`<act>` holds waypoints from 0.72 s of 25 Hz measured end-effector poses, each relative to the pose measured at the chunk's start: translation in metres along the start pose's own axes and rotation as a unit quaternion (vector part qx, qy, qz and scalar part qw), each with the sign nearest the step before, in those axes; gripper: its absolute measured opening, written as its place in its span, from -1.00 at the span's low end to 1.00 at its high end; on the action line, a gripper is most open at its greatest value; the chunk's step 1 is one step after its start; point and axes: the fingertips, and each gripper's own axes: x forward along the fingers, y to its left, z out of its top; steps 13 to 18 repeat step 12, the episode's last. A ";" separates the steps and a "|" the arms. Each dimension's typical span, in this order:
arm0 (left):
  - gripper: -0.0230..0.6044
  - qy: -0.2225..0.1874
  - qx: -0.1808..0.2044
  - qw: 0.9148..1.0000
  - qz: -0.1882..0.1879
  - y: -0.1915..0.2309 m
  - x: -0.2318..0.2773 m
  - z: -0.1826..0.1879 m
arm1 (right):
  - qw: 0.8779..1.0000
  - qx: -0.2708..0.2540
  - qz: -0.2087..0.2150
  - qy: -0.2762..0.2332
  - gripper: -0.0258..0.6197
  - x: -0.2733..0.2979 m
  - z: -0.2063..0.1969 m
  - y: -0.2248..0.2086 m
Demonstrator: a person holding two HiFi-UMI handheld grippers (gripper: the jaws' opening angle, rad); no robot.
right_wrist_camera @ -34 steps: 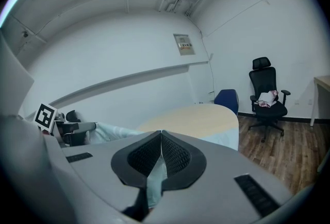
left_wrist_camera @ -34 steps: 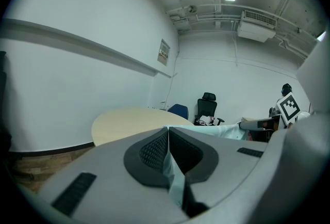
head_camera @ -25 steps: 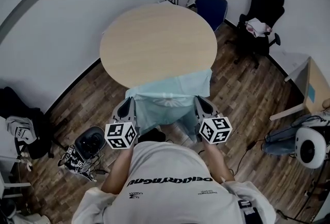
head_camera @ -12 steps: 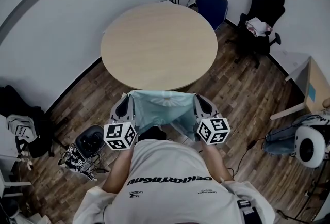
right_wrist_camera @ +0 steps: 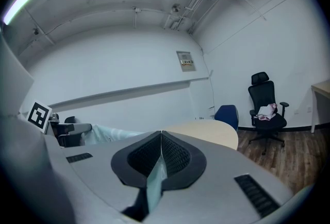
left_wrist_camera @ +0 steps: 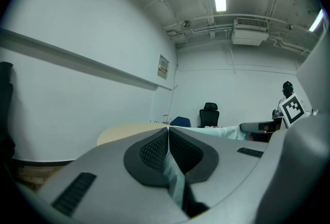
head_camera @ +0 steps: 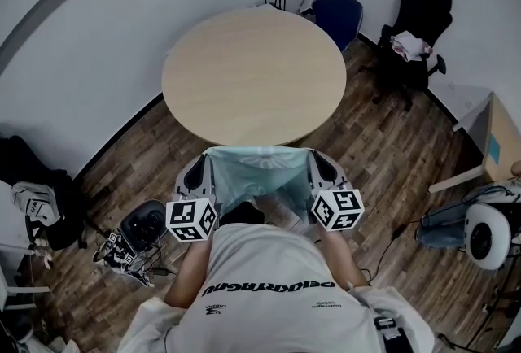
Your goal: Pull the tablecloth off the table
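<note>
Here both pairs of jaws are pressed together on the pale green tablecloth (head_camera: 256, 172), the left gripper (left_wrist_camera: 168, 131) at one edge, the right gripper (right_wrist_camera: 161, 136) at the other. The cloth hangs between them, off the round table (head_camera: 254, 75), just beside its near edge.

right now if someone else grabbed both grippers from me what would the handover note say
Left gripper: shut on the top edge of the tablecloth.
Right gripper: shut on the same edge, other end.
Tablecloth: stretched between the grippers, hanging just off the near edge of the round table.
Done: the tabletop shows bare; whether the cloth touches the rim is unclear.
Left: probably back it clear and put it down, keeping both grips.
</note>
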 end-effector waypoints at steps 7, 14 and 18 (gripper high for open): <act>-0.87 -0.005 0.007 1.000 0.001 -0.002 0.004 -0.001 | 1.000 -0.003 -0.011 -0.009 -0.82 0.004 0.001 -0.005; -0.88 -0.005 0.011 1.000 0.000 0.002 0.009 -0.006 | 1.000 0.001 -0.016 -0.010 -0.82 0.009 -0.003 -0.007; -0.88 -0.005 0.011 1.000 0.000 0.002 0.009 -0.006 | 1.000 0.001 -0.016 -0.010 -0.82 0.009 -0.003 -0.007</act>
